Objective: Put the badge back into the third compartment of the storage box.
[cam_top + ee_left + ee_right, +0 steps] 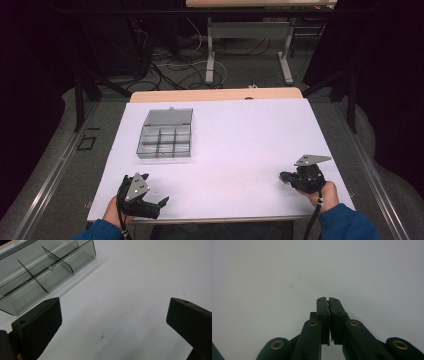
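Note:
A clear grey compartment box [165, 141] lies on the white table sheet [240, 135] at the left, its lid folded back and its compartments looking empty. My left gripper [154, 189] rests near the front left edge, below the box, with its jaws wide apart and nothing between them. In the left gripper view the box [37, 272] lies ahead to the upper left of the open gripper [113, 312]. My right gripper [284, 176] sits near the front right edge, pointing left, jaws pressed together. In the right gripper view the shut gripper [327, 300] points over bare white surface.
A wooden table edge [215, 94] shows behind the white sheet. Beyond it stand a second table's legs [210, 55] and loose cables [170, 65] on the floor. Dark frame struts [79, 100] flank the table on both sides.

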Demonstrator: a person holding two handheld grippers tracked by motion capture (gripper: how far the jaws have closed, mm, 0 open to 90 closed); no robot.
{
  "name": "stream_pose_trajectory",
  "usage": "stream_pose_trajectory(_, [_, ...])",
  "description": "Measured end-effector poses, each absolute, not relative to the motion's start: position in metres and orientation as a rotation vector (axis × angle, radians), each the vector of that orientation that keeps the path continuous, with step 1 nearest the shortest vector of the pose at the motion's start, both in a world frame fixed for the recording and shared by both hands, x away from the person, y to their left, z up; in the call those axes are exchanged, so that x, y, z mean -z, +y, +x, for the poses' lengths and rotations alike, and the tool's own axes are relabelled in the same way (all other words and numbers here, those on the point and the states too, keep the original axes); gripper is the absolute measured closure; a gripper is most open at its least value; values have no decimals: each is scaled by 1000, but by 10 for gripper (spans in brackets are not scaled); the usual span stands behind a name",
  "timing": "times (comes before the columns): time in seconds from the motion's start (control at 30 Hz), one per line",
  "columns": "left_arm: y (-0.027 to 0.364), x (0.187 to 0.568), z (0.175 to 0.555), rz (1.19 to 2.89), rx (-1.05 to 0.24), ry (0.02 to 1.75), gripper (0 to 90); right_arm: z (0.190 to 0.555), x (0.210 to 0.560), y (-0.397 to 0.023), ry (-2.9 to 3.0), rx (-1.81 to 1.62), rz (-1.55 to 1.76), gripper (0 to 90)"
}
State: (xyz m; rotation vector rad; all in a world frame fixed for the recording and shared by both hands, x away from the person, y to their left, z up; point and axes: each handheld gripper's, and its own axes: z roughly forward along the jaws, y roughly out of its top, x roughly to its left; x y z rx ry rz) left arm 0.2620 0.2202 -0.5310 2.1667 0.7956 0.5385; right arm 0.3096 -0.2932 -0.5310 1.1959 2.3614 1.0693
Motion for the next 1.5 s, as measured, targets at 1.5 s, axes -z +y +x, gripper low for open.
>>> stream_pose_trajectory(1.5, [220,532,263,2173,-541,796,2,306,516,-270,2222,-1151,1133,888])
